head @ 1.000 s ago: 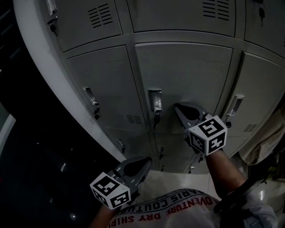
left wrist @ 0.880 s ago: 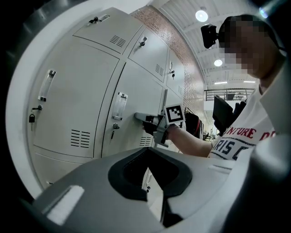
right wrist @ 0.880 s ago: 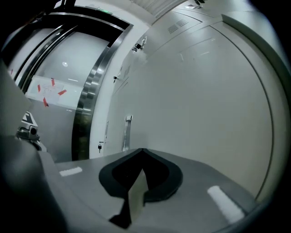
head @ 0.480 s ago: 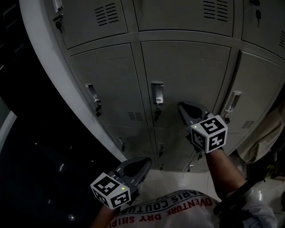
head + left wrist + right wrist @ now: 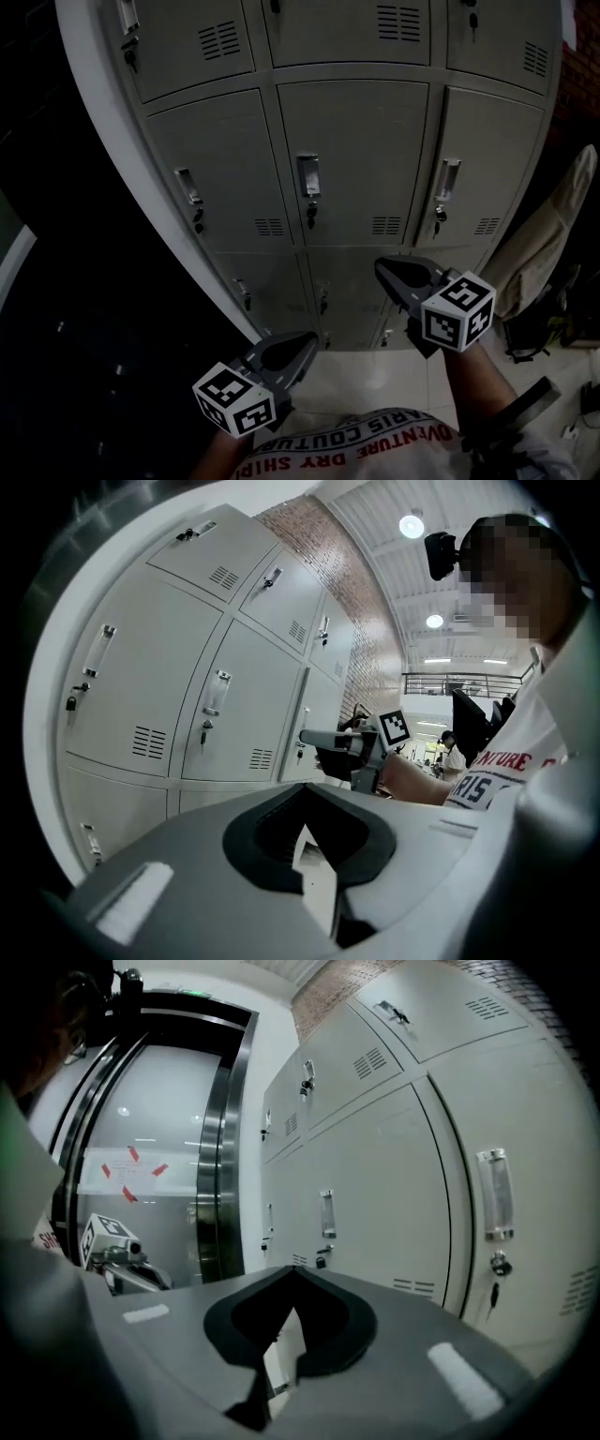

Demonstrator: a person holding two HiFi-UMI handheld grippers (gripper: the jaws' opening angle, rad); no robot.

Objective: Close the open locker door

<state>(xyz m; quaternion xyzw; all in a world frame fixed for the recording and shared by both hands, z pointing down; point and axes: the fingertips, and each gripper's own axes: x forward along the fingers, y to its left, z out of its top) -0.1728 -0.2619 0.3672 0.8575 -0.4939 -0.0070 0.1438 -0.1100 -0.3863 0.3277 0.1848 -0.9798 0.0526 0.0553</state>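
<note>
A bank of grey lockers [image 5: 352, 159] fills the head view, and every door in sight lies flush with its frame. The middle door carries a handle [image 5: 307, 176] with a key lock under it. My right gripper [image 5: 382, 267] is shut and holds nothing. It hangs in front of the lower row, apart from the doors. My left gripper [image 5: 305, 339] is lower and to the left, near my shirt, also shut and holding nothing. In the left gripper view the shut left gripper [image 5: 305, 787] points toward the lockers [image 5: 234, 696]. The right gripper [image 5: 292, 1271] faces a door [image 5: 375, 1204].
Pale floor tiles [image 5: 375, 370] lie below the lockers. A dark floor [image 5: 84, 356] spreads to the left. A steel door frame [image 5: 220, 1147] stands beside the lockers. Beige fabric [image 5: 539, 234] and dark objects [image 5: 534, 328] sit at the right.
My right gripper has drawn back and down from the middle door. The head view has pulled back, showing more of the right locker column. The left gripper has barely moved.
</note>
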